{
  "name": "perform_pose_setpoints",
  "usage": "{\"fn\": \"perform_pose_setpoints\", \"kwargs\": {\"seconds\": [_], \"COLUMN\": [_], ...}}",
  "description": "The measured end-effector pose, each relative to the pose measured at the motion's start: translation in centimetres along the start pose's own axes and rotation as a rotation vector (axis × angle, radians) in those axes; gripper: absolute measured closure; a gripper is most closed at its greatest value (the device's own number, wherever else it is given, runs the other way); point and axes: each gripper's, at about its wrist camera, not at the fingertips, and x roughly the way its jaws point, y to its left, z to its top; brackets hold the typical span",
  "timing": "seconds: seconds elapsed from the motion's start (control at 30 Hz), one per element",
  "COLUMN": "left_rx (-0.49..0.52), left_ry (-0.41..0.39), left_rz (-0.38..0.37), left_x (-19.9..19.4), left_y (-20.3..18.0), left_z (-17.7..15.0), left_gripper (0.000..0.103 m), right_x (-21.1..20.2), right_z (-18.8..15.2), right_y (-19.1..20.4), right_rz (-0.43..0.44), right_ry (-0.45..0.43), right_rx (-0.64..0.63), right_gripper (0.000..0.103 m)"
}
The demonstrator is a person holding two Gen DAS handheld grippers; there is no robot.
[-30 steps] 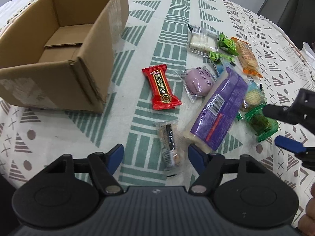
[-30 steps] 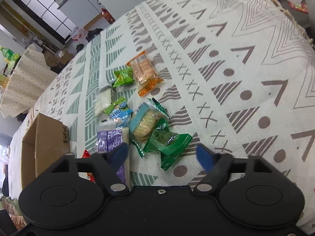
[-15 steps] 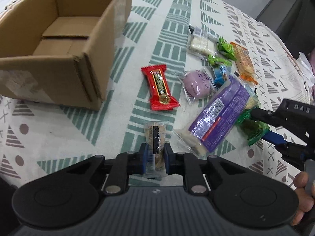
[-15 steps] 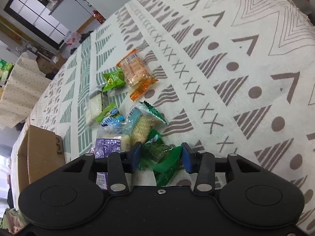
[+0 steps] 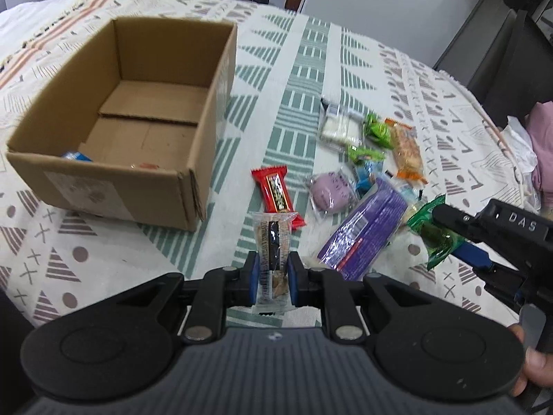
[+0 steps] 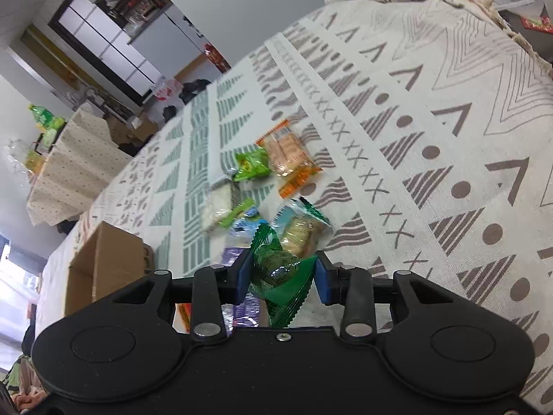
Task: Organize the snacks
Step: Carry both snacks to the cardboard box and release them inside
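My left gripper (image 5: 272, 276) is shut on a clear-wrapped snack bar (image 5: 273, 242) and holds it above the cloth, right of the open cardboard box (image 5: 207, 117). My right gripper (image 6: 281, 276) is shut on a green snack packet (image 6: 278, 276), lifted off the table; the packet also shows in the left wrist view (image 5: 437, 231). On the cloth lie a red bar (image 5: 276, 192), a purple bun (image 5: 330, 192), a long purple pack (image 5: 366, 231), an orange cracker pack (image 5: 408, 154), a white packet (image 5: 338, 128) and small green packets (image 5: 376, 131).
The box holds a blue item (image 5: 74, 155) and a small red one (image 5: 148, 165) near its front wall. The table's edge runs along the right, with a pink cloth and plastic bag (image 5: 522, 152) beyond it. A dark chair (image 5: 501, 65) stands at the back right.
Both grippers closed from open: the left on the clear-wrapped bar, the right on the green packet. Both have since lifted their snacks off the cloth.
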Motion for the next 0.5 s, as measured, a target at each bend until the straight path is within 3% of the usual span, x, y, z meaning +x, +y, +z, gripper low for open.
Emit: {"fn": "perform_pose_setpoints", "kwargs": {"seconds": [0.5], "left_rx": [-0.035], "left_ry": [-0.111], "left_rz": [0.064], "left_x": [-4.7], "left_y": [2.4], "left_z": [1.7], "left_gripper": [0.087], "right_x": [-2.1], "right_z": [-1.6], "right_y": [4.1], "right_rz": [0.147], "right_ry": [-0.018], "right_rx": [-0.131], "right_gripper": [0.066]}}
